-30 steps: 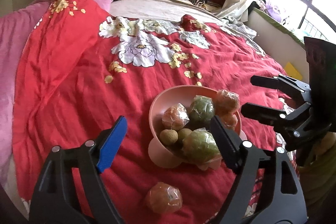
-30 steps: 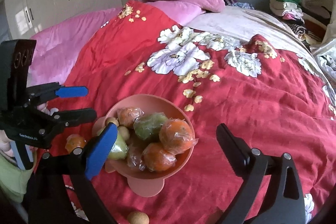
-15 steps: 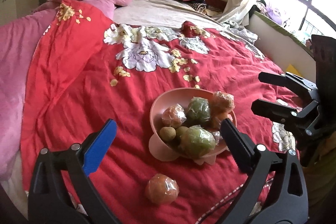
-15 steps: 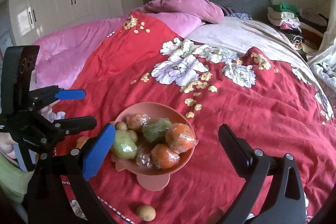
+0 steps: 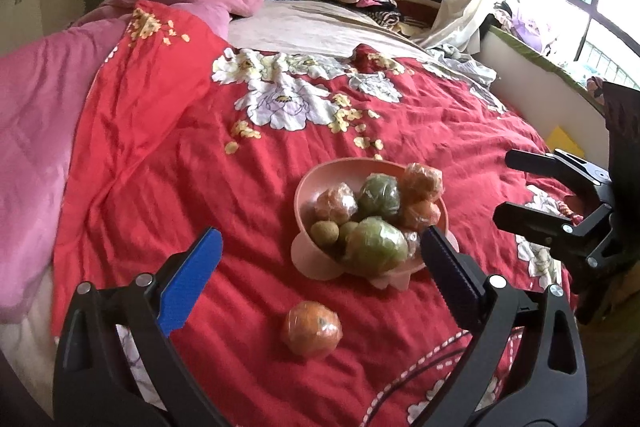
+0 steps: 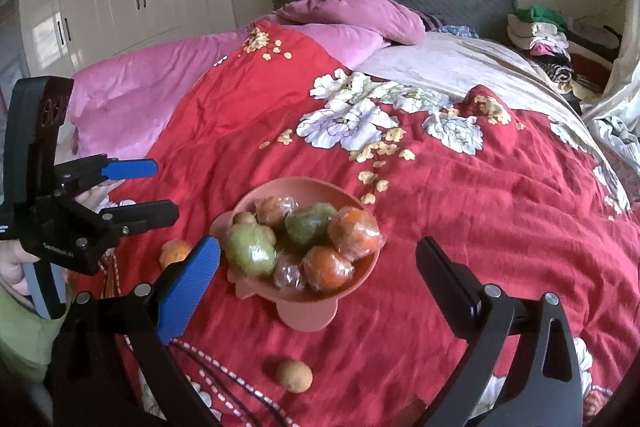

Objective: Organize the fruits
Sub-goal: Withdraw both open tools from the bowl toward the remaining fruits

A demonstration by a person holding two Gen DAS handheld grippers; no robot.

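Red floral quilt (image 5: 160, 147) covers the bed; all fruit sits near its foot. Going left to right in the left wrist view: left gripper (image 5: 320, 247) hangs above the quilt, its jaws having just been opening and now spread wide, nothing between them. Below that gap, near edge, one wrapped orange (image 5: 311, 327) lies loose on the cloth, just in front of the pink footed bowl (image 5: 308, 187). Bowl holds a heap: wrapped oranges, two wrapped green fruits (image 5: 378, 245), a few small brown ones. Further right, right gripper (image 6: 318, 259) hovers near the bowl, jaws likewise apart and empty. From the right wrist view a small brown fruit (image 6: 294, 375) lies loose on the quilt, near side of the bowl's foot, apart from it. Judgement: task mostly done, most of the fruit already gathered in the bowl. Left: two strays on the quilt, the orange on the left side, the brown fruit on the right. Bowl is heaped; added fruit could roll off.
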